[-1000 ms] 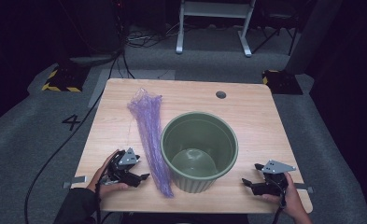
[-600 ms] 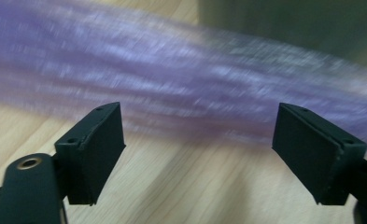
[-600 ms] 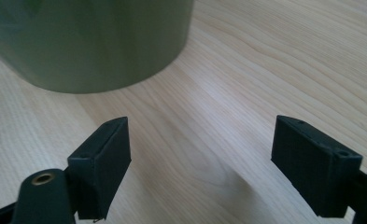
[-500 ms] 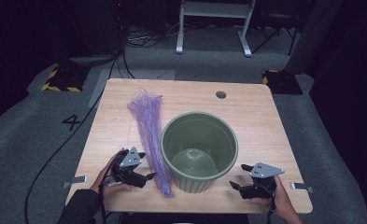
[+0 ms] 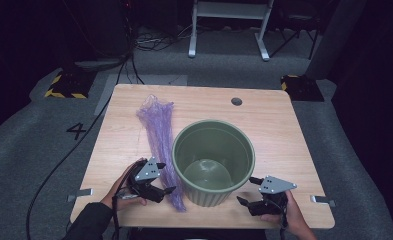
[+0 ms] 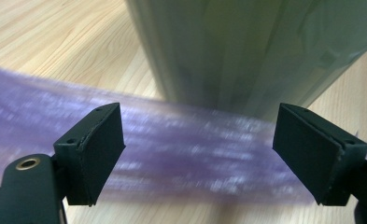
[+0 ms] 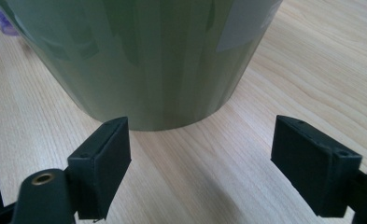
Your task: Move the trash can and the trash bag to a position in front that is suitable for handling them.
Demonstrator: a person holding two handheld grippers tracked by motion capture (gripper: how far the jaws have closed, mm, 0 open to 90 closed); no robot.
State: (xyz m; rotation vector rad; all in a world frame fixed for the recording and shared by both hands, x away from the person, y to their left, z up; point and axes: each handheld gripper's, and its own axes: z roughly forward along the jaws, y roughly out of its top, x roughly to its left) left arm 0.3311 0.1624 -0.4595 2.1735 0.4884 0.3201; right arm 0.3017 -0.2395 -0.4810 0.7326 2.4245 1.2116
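A tall green pot (image 5: 214, 162) stands upright near the table's front middle. Along its left side lies a long purple mesh bag (image 5: 159, 130), stretched from the back toward the front edge. My left gripper (image 5: 166, 178) is at the bag's near end, pointing right. Its jaws have just been opening and now stand open. In the left gripper view (image 6: 197, 140) the purple mesh (image 6: 172, 154) runs across between the jaws, unpressed, with the pot wall (image 6: 246, 46) behind. My right gripper (image 5: 247, 191) is open at the pot's right base; the pot (image 7: 148, 56) is just beyond its jaws (image 7: 200, 135).
The wooden table (image 5: 284, 135) has a round cable hole (image 5: 236, 101) at the back right. Metal brackets stick out from its left (image 5: 81, 192) and right (image 5: 324, 201) edges. Cables run over the grey floor (image 5: 59, 150) to the left.
Both hands have moved in toward the pot: the left gripper went right and up to the bag's end, the right gripper slid left to the pot's base.
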